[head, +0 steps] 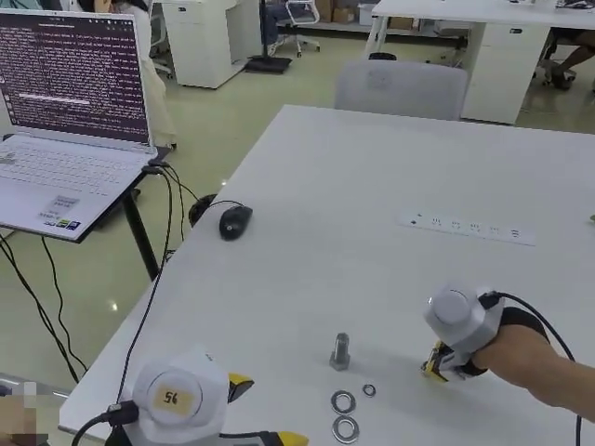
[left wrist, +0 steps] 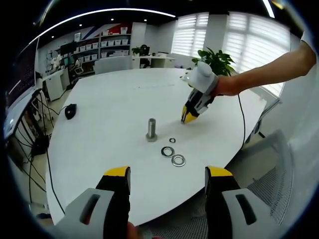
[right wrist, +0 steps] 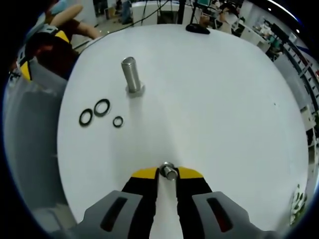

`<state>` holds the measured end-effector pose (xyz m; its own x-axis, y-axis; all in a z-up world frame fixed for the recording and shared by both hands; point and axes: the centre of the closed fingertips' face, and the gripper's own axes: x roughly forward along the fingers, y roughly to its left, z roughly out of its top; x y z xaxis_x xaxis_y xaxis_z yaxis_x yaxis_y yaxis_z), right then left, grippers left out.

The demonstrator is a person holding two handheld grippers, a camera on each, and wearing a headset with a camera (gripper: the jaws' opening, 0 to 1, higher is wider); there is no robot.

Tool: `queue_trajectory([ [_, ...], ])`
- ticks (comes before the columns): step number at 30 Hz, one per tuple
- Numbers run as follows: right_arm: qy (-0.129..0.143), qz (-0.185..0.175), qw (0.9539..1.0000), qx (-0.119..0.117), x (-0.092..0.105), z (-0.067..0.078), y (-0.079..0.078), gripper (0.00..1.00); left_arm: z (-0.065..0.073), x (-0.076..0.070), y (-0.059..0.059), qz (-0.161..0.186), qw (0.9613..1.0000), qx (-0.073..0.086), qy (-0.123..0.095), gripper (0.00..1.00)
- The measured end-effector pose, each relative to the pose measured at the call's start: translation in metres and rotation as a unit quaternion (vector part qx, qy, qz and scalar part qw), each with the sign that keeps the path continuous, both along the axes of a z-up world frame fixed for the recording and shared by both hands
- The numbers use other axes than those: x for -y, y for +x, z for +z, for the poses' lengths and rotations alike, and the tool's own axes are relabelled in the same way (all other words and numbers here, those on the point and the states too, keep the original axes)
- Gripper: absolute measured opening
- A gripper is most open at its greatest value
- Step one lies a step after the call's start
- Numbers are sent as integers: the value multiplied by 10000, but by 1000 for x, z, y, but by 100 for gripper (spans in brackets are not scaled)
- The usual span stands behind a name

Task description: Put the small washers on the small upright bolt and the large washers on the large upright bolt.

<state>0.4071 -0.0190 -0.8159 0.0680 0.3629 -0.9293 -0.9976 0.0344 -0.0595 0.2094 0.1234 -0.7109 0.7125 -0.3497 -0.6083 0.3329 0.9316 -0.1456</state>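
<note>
Closest to the camera, the left gripper [left wrist: 168, 178] is hanging over the near edge of the white table [head: 372, 167]. Its yellow-tipped fingers are standing wide apart and are holding nothing. A yellow sticker [head: 172, 399] on its top is showing the number "56".

Off to the right, the right gripper [right wrist: 168, 174] is pointing down at the table. Its fingers are squeezing close together on the small bolt [right wrist: 169, 172].

Between the two grippers, the large bolt [head: 340, 351] is standing straight up on the table. Two large washers [head: 343, 401] [head: 346, 429] are lying flat just on the near side of it, side by side. One small washer [head: 369, 390] is lying just to their right.

Farther away on the left, a black mouse [head: 234, 221] is sitting on the table. A laptop [head: 70, 102] on a stand is showing lines of writing too small to read. A white power strip [head: 465, 227] is lying on the far right.
</note>
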Motion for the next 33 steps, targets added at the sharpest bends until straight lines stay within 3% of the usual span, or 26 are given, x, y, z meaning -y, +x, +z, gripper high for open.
queue_trajectory([
  [8,155,-109,9998,44,6,9,0,20,0,-1,-1,18,10000,7,-4,60],
  [16,276,-475,9985,46,29,16,1,24,2,4,0,-24,10000,33,-21,60],
  [20,172,-509,9986,-24,42,10,-10,23,2,6,1,-52,10000,38,-28,60],
  [25,167,-692,9971,-284,50,2,-28,23,2,7,2,-81,10000,46,-23,60],
  [33,275,-461,9978,-381,33,1,-53,22,3,8,3,-83,9999,58,-29,60],
])
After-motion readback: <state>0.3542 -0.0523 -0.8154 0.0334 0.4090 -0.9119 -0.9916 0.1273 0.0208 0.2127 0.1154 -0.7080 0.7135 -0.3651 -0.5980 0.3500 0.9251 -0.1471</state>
